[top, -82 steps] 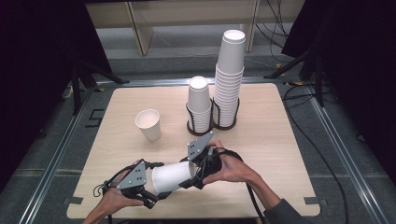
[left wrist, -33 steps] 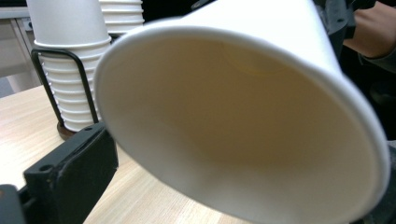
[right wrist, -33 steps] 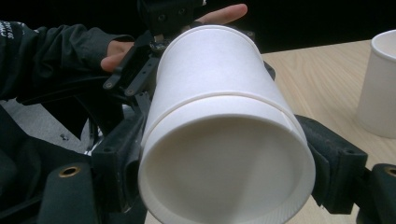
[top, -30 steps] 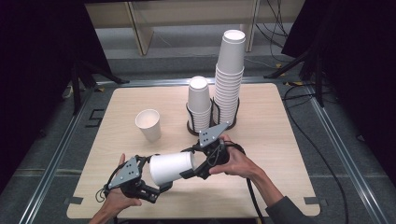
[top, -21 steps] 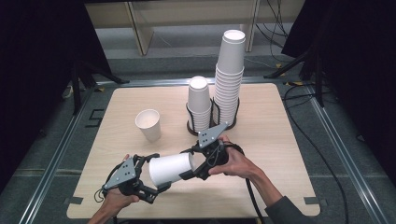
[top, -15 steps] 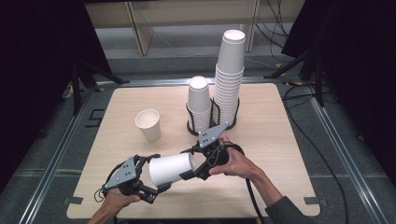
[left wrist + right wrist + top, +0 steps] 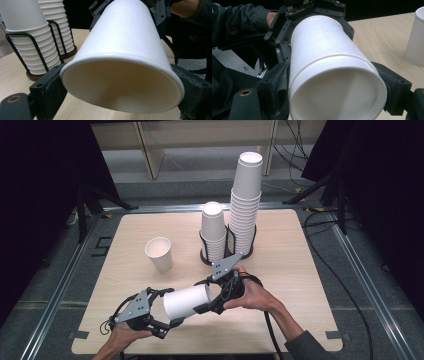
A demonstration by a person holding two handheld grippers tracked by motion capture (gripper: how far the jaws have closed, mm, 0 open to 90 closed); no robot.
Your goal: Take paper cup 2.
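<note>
Two nested white paper cups (image 7: 186,302)

White paper cups (image 7: 186,301), nested, sideways above table

A large white paper cup (image 7: 125,50) lies on its side, its open mouth facing the camera, between the black tongs (image 7: 120,97), whose jaws have just been closing and now press its rim on both sides. Behind at left, two stacks of white paper cups (image 7: 32,37) stand in a black wire holder (image 7: 37,47) on the pale wooden worktop (image 7: 12,75).

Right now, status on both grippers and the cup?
Left gripper just closed on cup. Right gripper shut on its other end. Cup level above table. Nothing in the way.
</note>
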